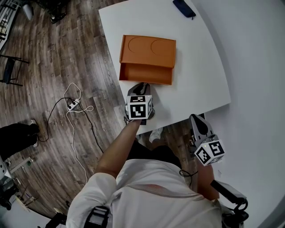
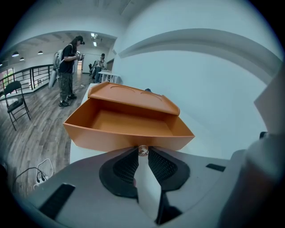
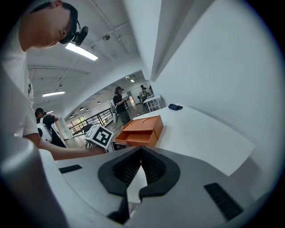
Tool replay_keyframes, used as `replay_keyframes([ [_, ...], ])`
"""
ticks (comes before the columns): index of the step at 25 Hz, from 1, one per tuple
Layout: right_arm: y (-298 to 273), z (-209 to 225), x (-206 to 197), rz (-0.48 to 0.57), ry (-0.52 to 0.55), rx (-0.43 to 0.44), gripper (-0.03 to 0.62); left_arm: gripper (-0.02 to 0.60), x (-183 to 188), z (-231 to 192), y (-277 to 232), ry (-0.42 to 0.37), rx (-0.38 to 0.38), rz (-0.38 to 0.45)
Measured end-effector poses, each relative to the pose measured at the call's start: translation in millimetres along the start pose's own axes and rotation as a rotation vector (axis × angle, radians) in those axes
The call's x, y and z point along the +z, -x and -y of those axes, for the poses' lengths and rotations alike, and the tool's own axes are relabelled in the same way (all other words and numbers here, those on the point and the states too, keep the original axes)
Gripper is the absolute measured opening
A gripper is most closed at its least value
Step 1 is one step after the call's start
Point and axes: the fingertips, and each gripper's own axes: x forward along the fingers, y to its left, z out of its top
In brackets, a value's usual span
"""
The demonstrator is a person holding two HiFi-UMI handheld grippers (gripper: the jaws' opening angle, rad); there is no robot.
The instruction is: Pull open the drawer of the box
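1. The drawer (image 1: 144, 73) is sitting part-way out of the orange box (image 1: 149, 51) and is showing empty. The box is lying on the bench (image 1: 200, 67) by its left side.
2. The left tongs (image 1: 141, 85) are clamping the small clear knob (image 2: 143, 150) on the drawer front. The hold is sitting right at the pad tips, so a skewed or jerky pull is risking a slip-off.
3. Nothing is bracing the box. The right tongs (image 3: 141, 150) are hanging off the bench past its near corner, pads together on nothing. If the drawer is binding, the box is likely to be sliding along with it rather than opening.
4. From above I cannot tell how much of the drawer is lying inside the box. Pulling too far is risking it coming right out and tipping.
5. The box's left wall is running just beside the bench's left edge, so any drift that way is heading for the floor (image 1: 53, 58).
6. Bare bench is lying between the drawer front and the near edge, and wider to the right, giving the pull room.
7. A dark thing (image 1: 184, 8) is lying at the far corner, well apart.
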Motion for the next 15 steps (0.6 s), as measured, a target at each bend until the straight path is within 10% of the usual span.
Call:
replay_keyframes([
  [15, 10.5, -7.4, -4.9, 0.014, -0.002, 0.02, 0.003, 0.081, -18.3, -0.2, 10.5, 0.045, 0.006, -0.002],
])
